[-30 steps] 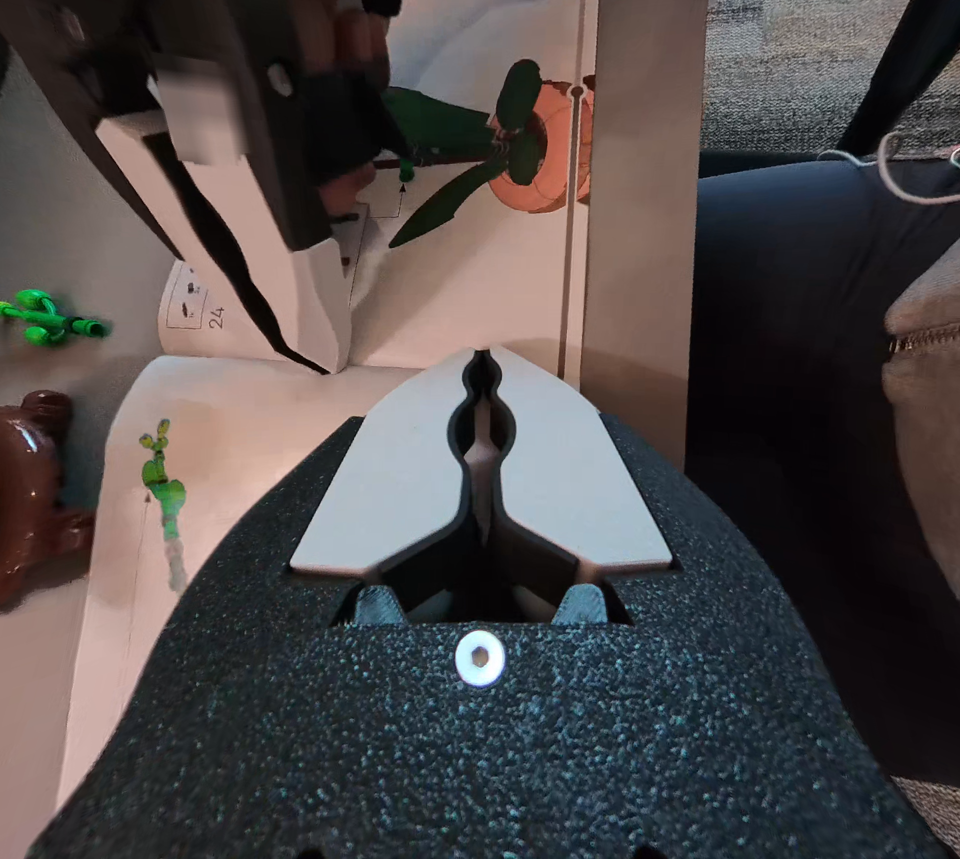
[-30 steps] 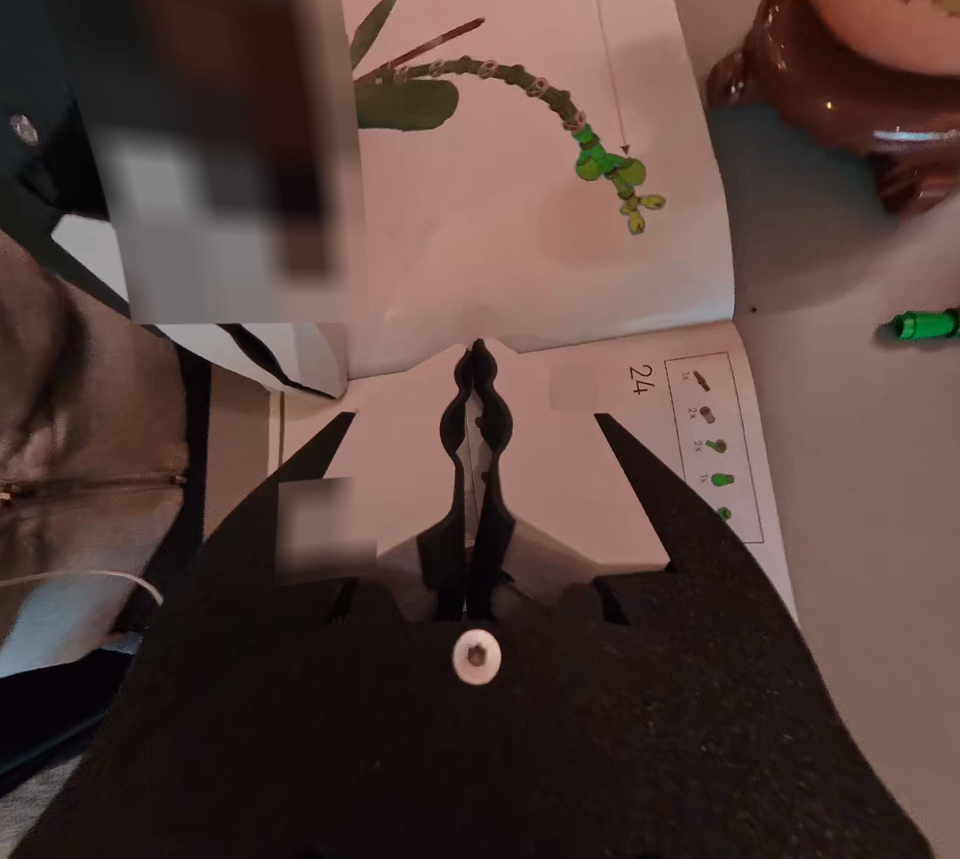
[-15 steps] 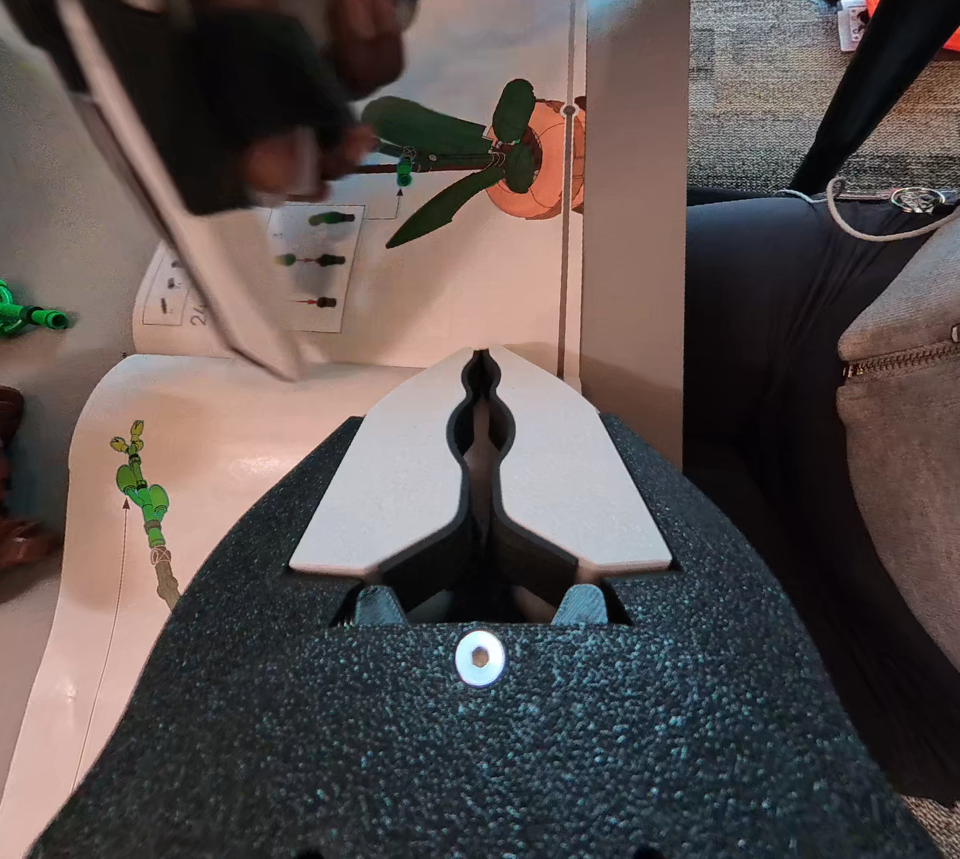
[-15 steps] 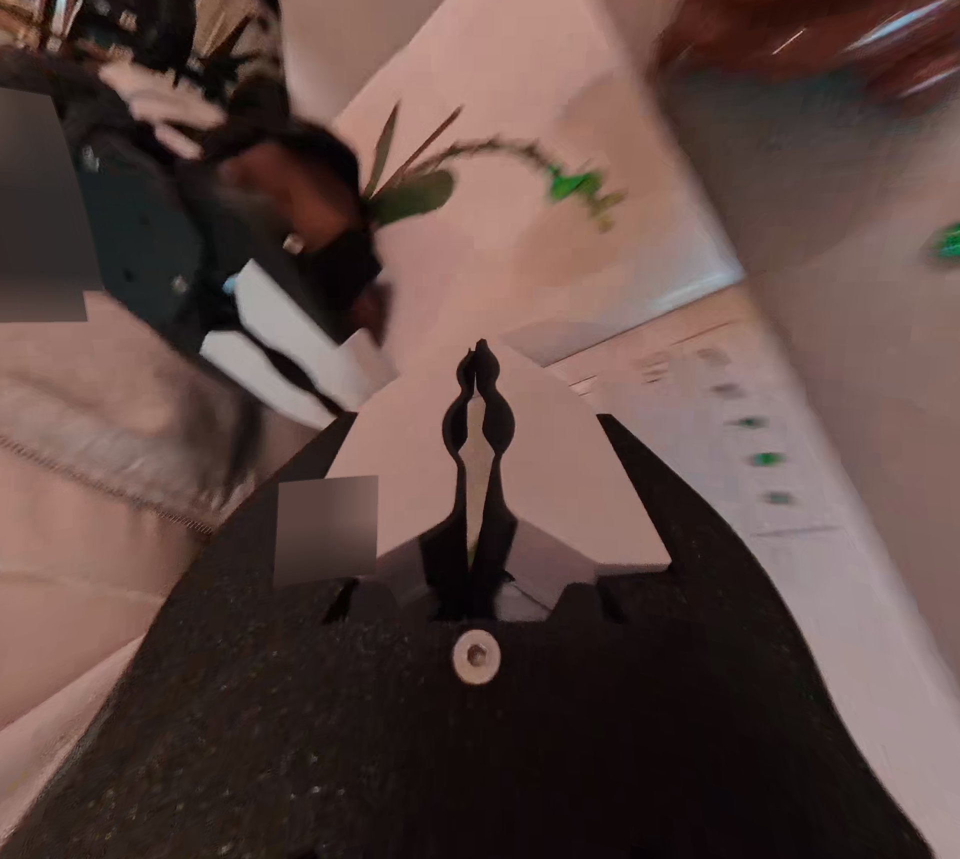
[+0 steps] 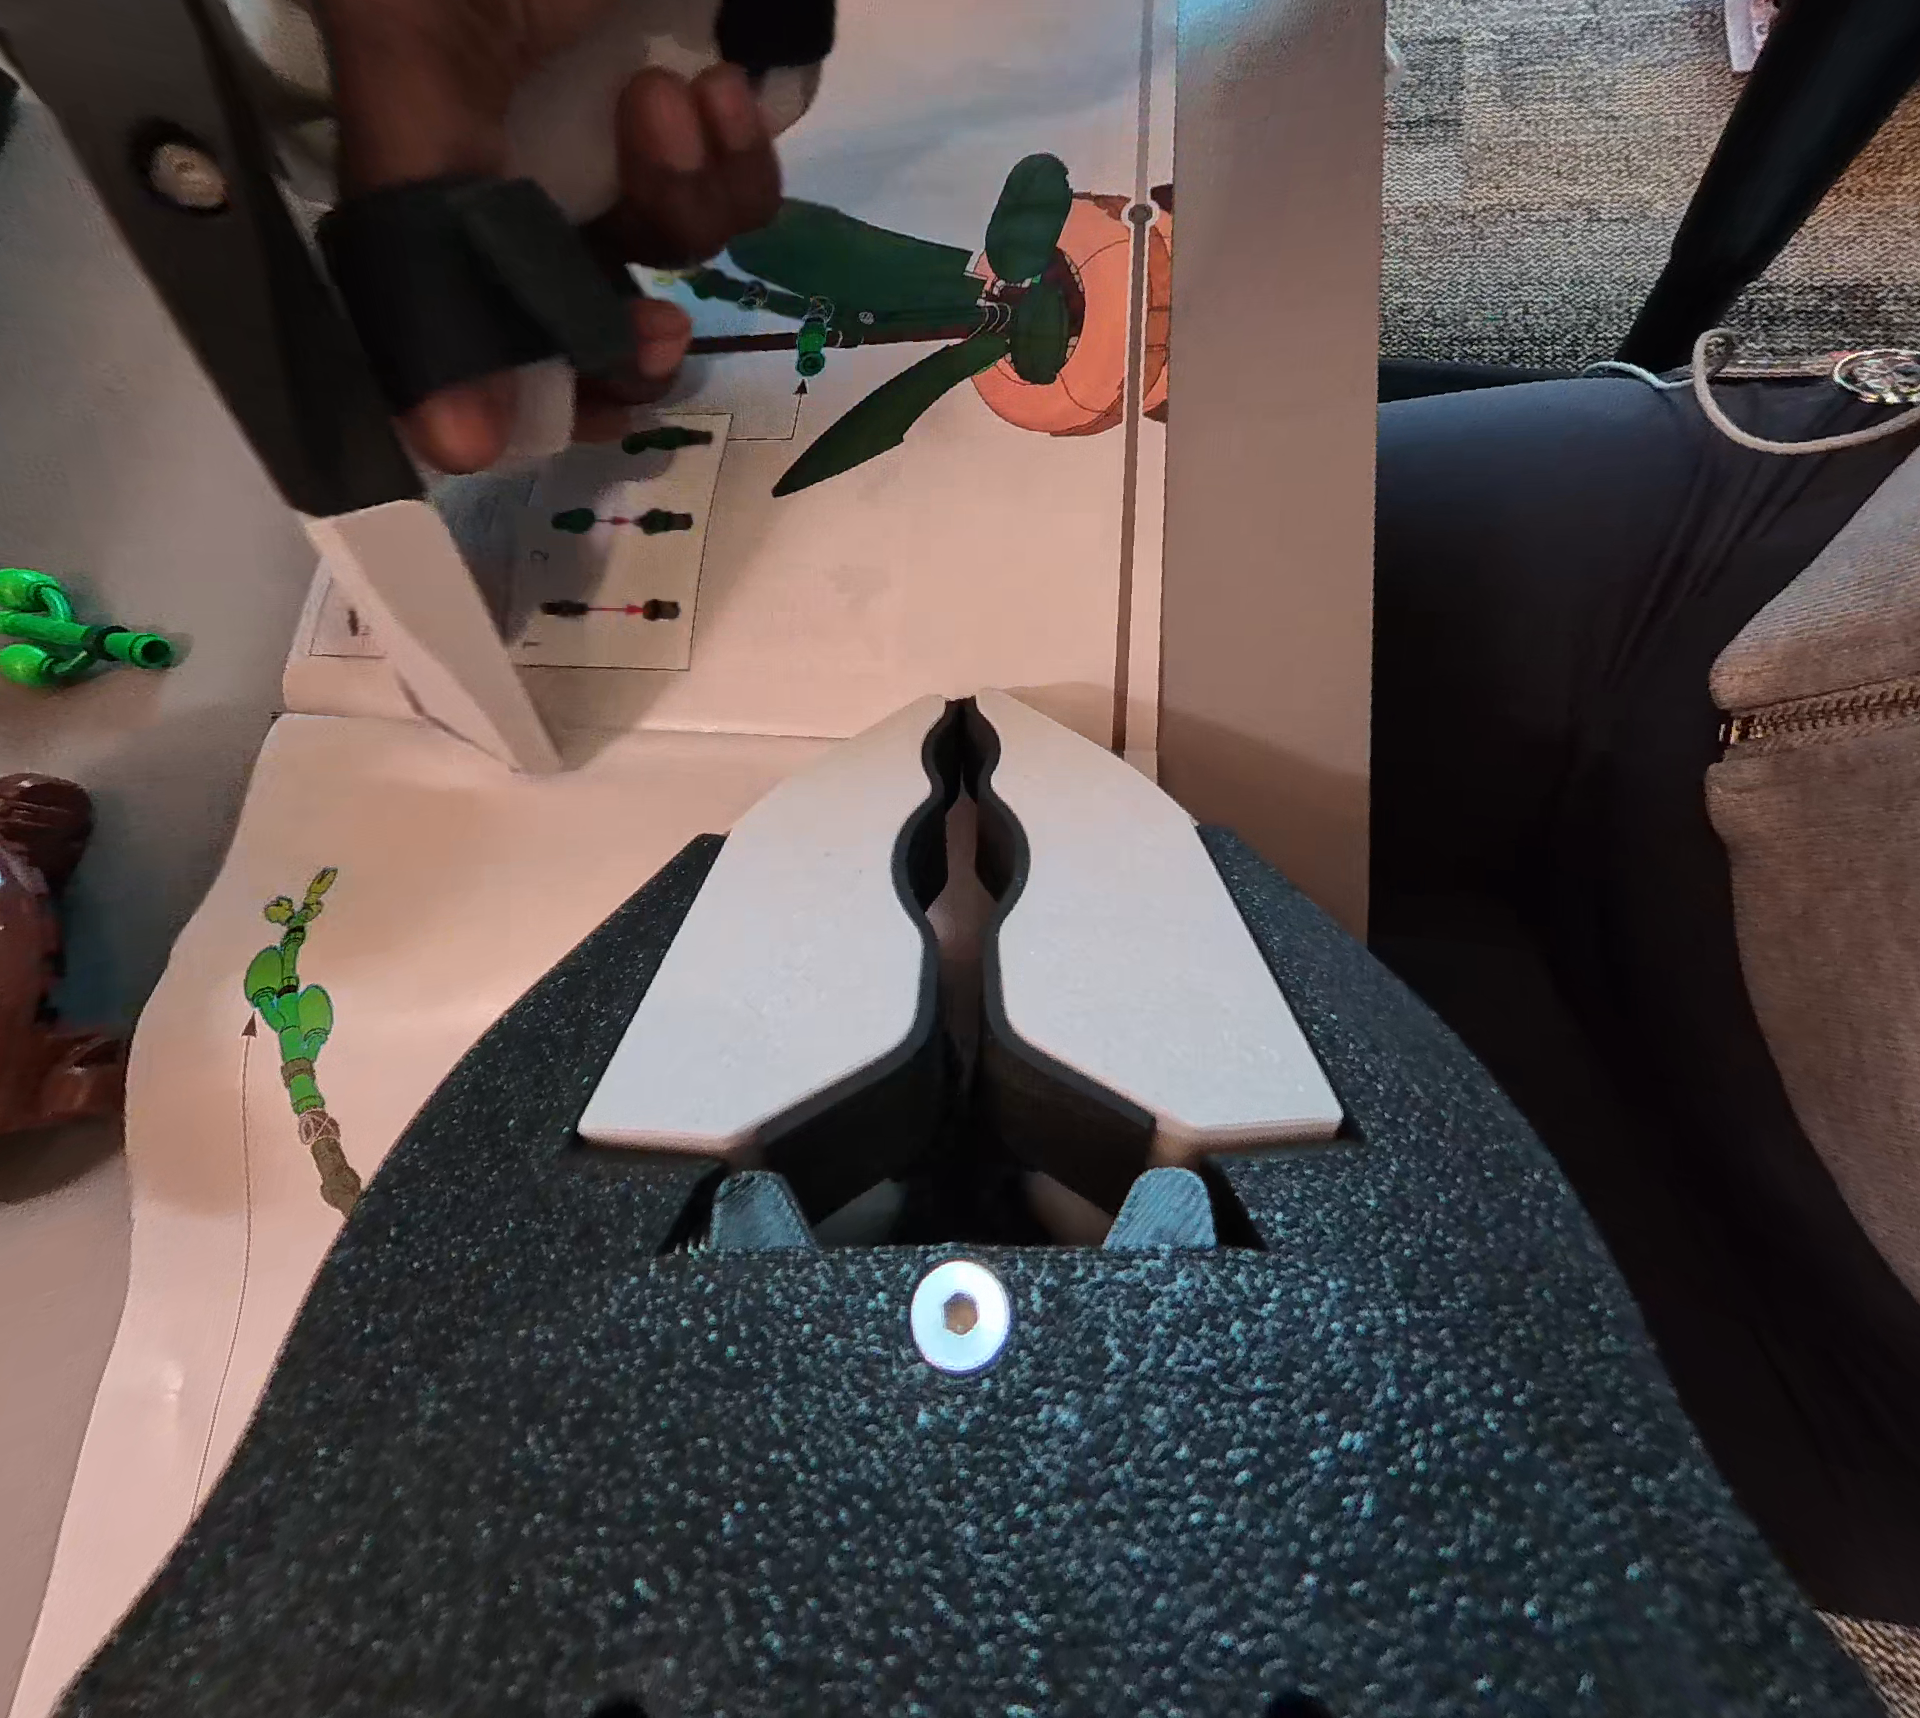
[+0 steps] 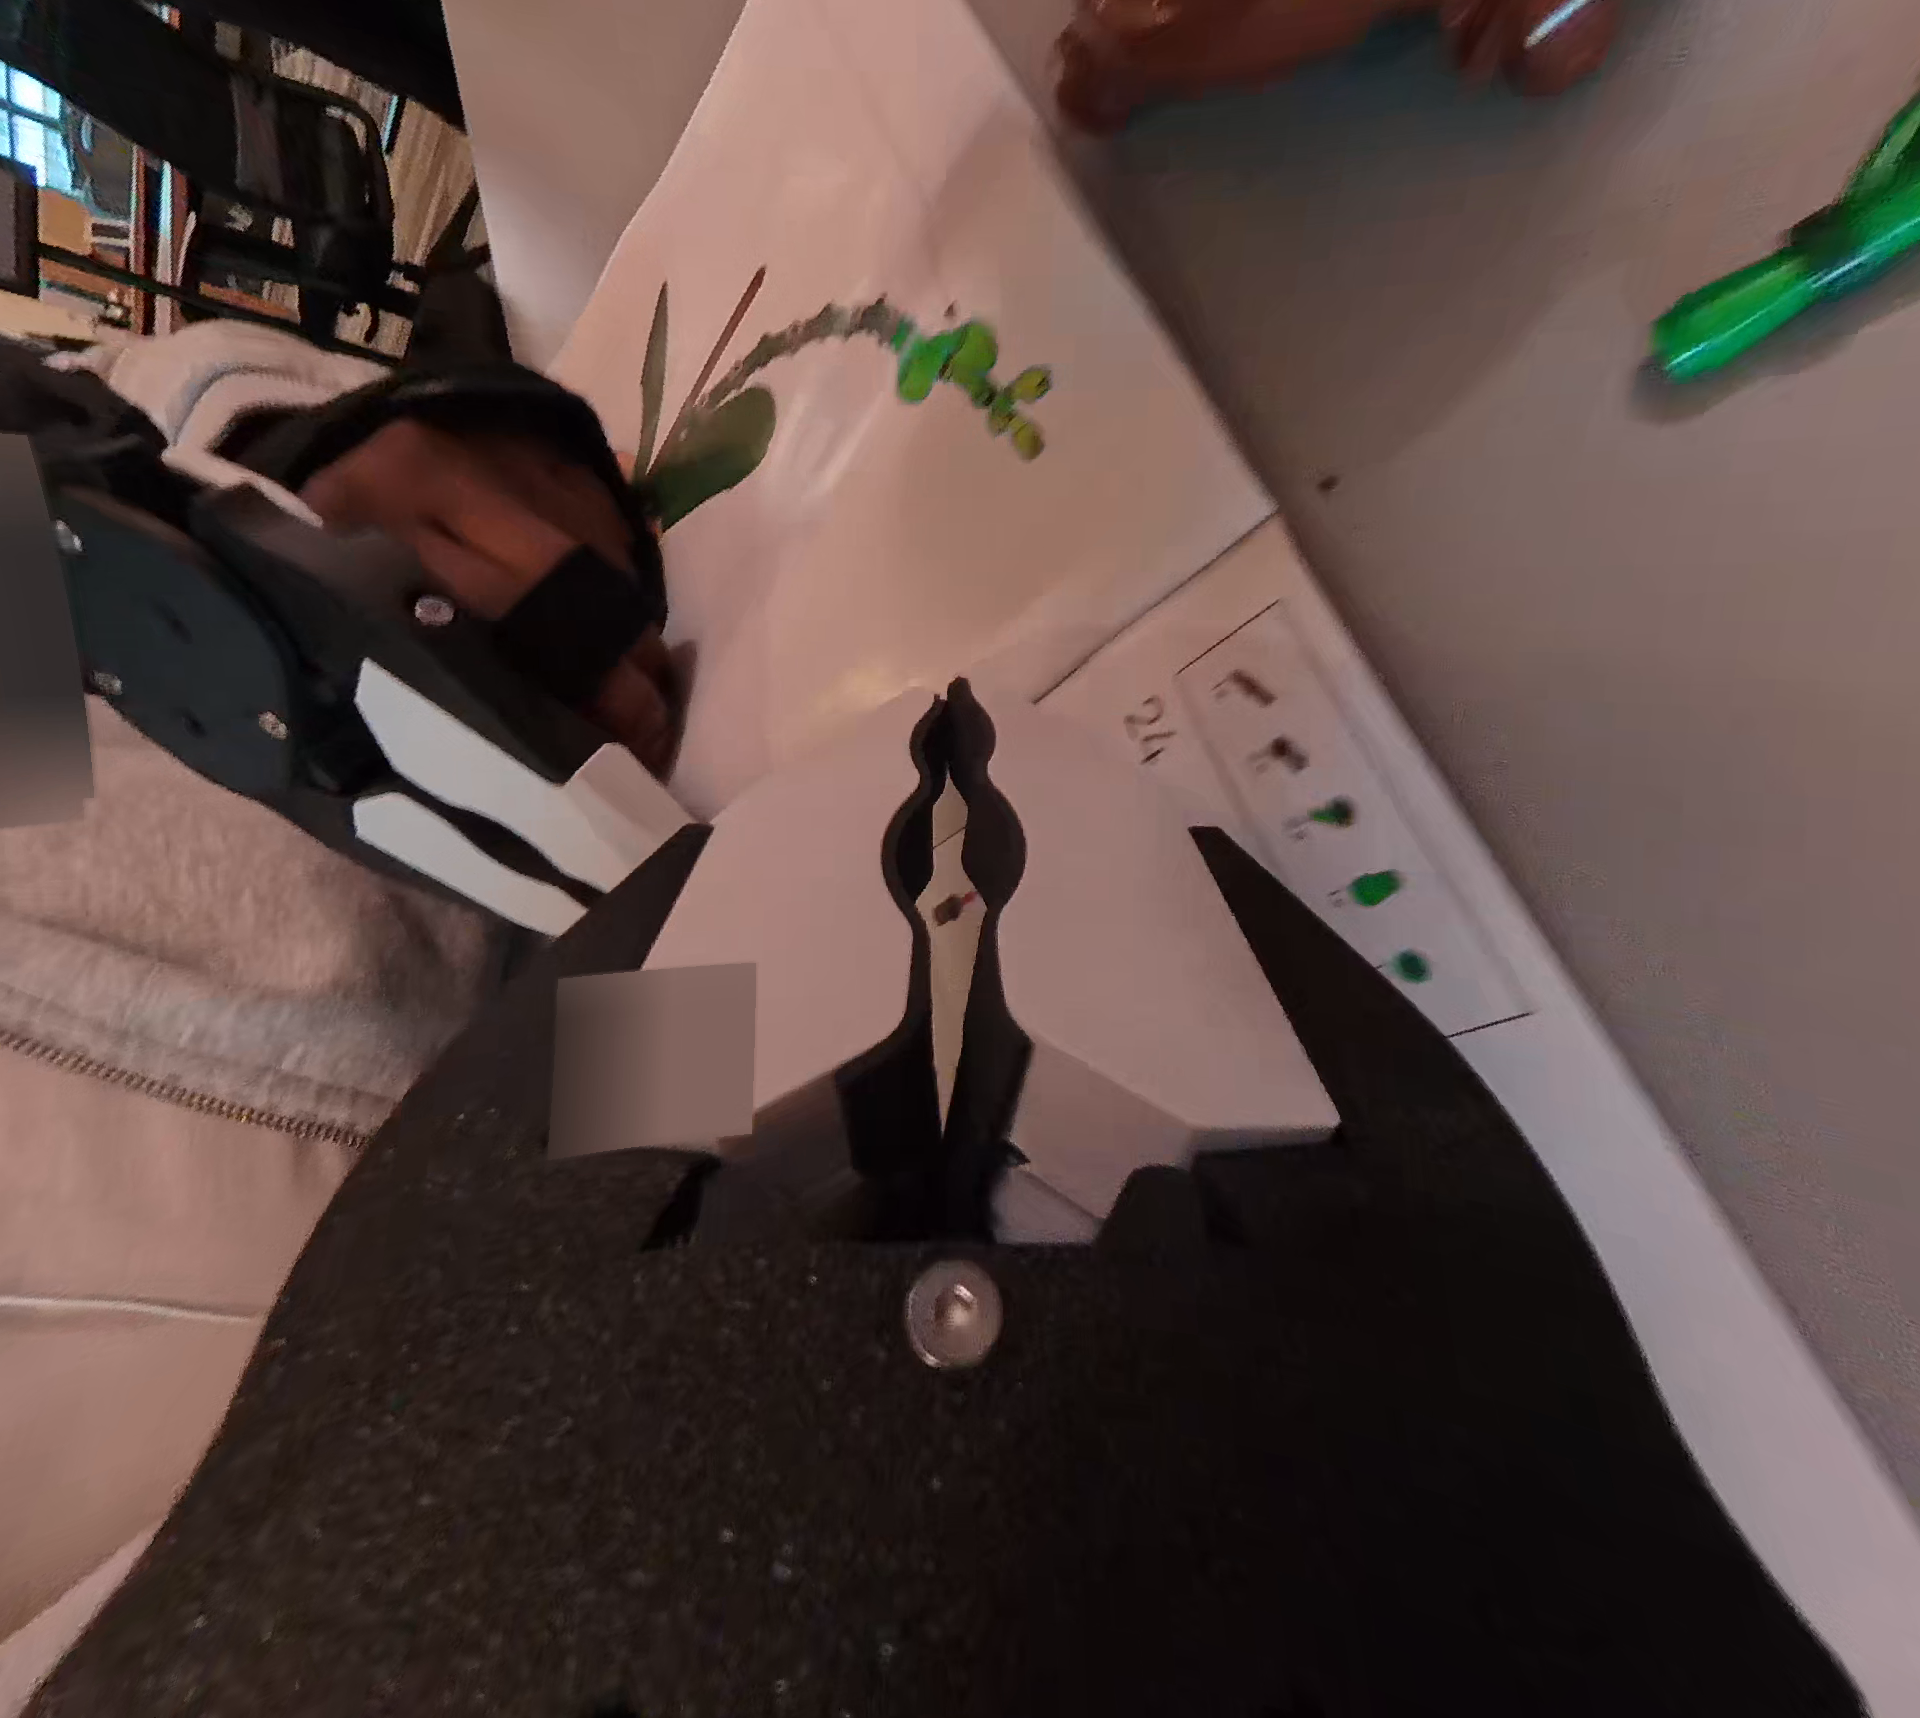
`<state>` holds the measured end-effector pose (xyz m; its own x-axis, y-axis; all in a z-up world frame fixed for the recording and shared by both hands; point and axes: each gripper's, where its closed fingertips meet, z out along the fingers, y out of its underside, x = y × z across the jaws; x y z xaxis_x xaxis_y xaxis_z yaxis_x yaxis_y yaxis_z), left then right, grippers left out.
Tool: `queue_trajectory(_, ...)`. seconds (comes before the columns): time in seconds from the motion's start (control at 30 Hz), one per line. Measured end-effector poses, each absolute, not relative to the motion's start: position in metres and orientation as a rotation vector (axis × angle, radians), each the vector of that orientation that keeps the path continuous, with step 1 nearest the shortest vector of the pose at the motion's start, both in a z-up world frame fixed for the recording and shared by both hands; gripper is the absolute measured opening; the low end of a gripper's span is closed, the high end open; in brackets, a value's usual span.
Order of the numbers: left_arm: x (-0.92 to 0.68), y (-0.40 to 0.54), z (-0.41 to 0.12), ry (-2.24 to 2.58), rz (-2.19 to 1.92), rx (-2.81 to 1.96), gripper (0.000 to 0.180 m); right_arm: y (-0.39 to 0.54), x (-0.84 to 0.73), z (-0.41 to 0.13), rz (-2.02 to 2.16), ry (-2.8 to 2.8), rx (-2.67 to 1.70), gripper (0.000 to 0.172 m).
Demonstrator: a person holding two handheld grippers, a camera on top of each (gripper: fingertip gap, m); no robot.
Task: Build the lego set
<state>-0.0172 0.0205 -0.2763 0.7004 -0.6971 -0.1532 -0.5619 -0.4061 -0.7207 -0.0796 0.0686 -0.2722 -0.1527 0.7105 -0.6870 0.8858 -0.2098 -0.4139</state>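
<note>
An open instruction booklet (image 5: 935,588) lies flat on the white table (image 5: 1273,318), printed w/ drawings of a green-stemmed plant in an orange pot; its near page (image 5: 468,889) bows upward at the fold. Thin glossy paper: light, floppy, prob. slick and easy to crease, so best pinched at a free page edge or corner rather than mid-sheet.

Left gripper (image 5: 961,712) hovers over the booklet's fold near the table edge, jaws clenched tip to tip w/ nothing between them. Right gripper (image 6: 956,702), tilted and seen in a blurred view, hangs over the same spread by the numbered parts box (image 6: 1340,837); it too is closed on nothing. In the left wrist view its white fingers (image 5: 457,629) point down just above the paper, the person's hand (image 5: 540,110) strapped to the handle.

Beyond the booklet: a loose bright-green brick stem (image 5: 73,634) and a glossy brown brick-built piece (image 5: 42,941) on the table. A person's dark-clad leg (image 5: 1558,733) sits beside the table.
</note>
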Motion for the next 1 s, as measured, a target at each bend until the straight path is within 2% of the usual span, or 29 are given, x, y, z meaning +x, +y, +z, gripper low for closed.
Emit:
queue_trajectory(0.33, -0.017, 0.02, -0.276, 0.956, -0.203, -2.121, 0.0, 0.143, -0.124, -0.276, -1.304, 2.023, 2.23, 0.0)
queue_trajectory(0.47, -0.019, 0.022, -0.272, 0.941, -0.157, -2.107, 0.009, 0.135, -0.121, -0.245, -1.637, 2.139, 2.129, 0.0)
queue_trajectory(0.5, -0.019, 0.023, -0.265, 0.915, -0.155, -2.081, 0.012, 0.133, -0.117, -0.236, -1.7, 2.197, 2.107, 0.017)
queue_trajectory(0.53, -0.021, 0.024, -0.256, 0.877, -0.165, -2.066, 0.032, 0.132, -0.11, -0.228, -1.73, 2.266, 2.092, 0.025)
queue_trajectory(0.6, -0.028, 0.024, -0.241, 0.814, -0.199, -2.059, 0.039, 0.125, -0.095, -0.218, -1.767, 2.392, 2.042, 0.043)
queue_trajectory(0.67, -0.045, 0.026, -0.227, 0.731, -0.195, -2.042, 0.049, 0.12, -0.082, -0.214, -1.757, 2.498, 2.026, 0.079)
queue_trajectory(0.77, -0.09, 0.026, -0.209, 0.586, -0.175, -2.019, 0.068, 0.124, -0.073, -0.211, -1.685, 2.7, 2.055, 0.117)
queue_trajectory(0.8, -0.106, 0.026, -0.204, 0.54, -0.194, -2.015, 0.075, 0.128, -0.075, -0.209, -1.649, 2.761, 2.066, 0.125)
queue_trajectory(0.87, -0.136, 0.026, -0.202, 0.492, -0.278, -2.031, 0.097, 0.128, -0.084, -0.202, -1.66, 2.829, 2.033, 0.128)
queue_trajectory(0.9, -0.153, 0.028, -0.205, 0.473, -0.306, -2.057, 0.101, 0.125, -0.091, -0.199, -1.705, 2.821, 1.993, 0.126)
queue_trajectory(0.97, -0.187, 0.039, -0.217, 0.476, -0.284, -2.088, 0.105, 0.124, -0.11, -0.198, -1.767, 2.788, 1.939, 0.123)
queue_trajectory(1.0, -0.199, 0.046, -0.221, 0.486, -0.269, -2.07, 0.1, 0.126, -0.121, -0.2, -1.778, 2.783, 1.923, 0.119)
